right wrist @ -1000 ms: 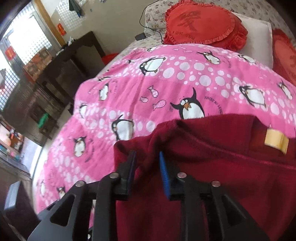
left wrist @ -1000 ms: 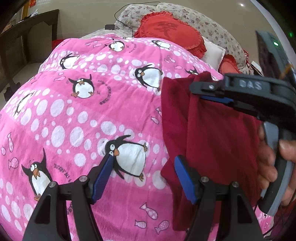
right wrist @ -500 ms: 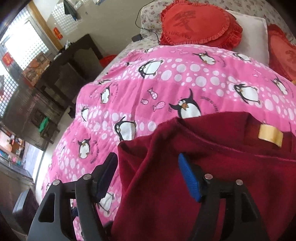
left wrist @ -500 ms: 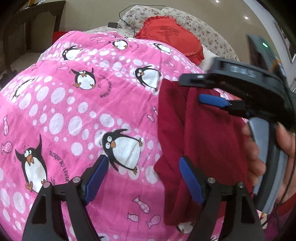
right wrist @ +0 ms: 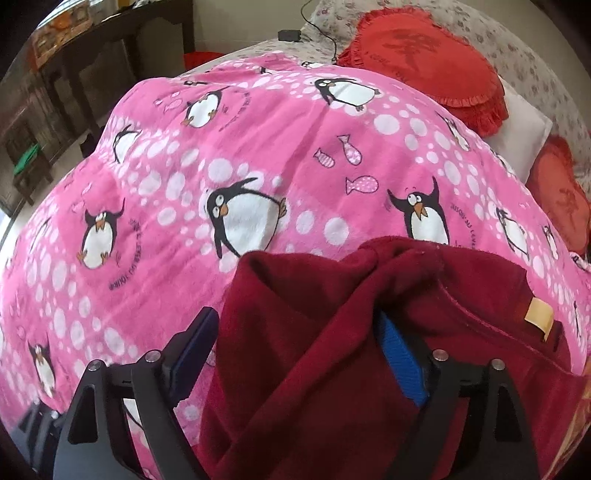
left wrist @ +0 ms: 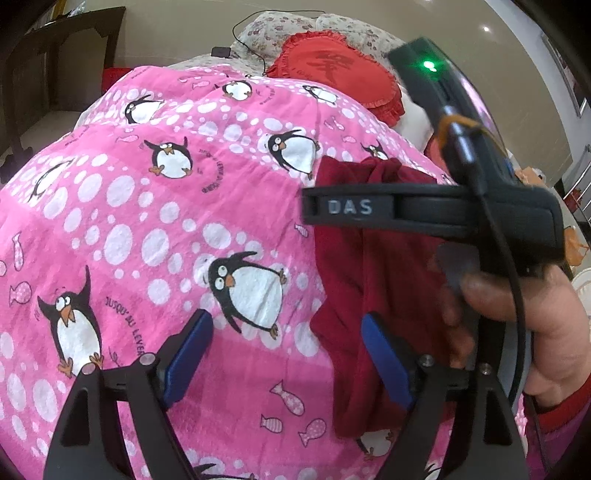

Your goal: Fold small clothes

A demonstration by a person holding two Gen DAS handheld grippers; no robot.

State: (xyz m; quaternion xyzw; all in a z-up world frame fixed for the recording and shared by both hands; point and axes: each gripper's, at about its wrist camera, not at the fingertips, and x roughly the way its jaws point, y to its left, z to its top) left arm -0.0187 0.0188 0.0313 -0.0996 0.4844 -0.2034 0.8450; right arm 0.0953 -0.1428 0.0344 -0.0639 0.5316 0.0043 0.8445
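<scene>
A dark red garment point(left wrist: 373, 284) lies folded on the pink penguin blanket point(left wrist: 147, 221), at the right of the left wrist view. My left gripper point(left wrist: 288, 354) is open and empty, just above the blanket at the garment's left edge. My right gripper point(right wrist: 295, 354) is open, with a loose fold of the red garment point(right wrist: 317, 354) lying between its jaws. A tan label point(right wrist: 539, 317) shows on the garment. The right gripper's body crosses the left wrist view point(left wrist: 424, 210), held by a hand point(left wrist: 517, 314).
Red heart cushions point(right wrist: 424, 55) and a white pillow point(right wrist: 524, 136) lie at the head of the bed. A cable and charger point(right wrist: 290, 35) rest near them. Dark wooden furniture point(right wrist: 92, 66) stands to the left beyond the bed edge.
My right gripper was shut on the garment's edge, then opened and let it go. The garment now lies slack between its jaws. The left gripper stayed open and shifted slightly.
</scene>
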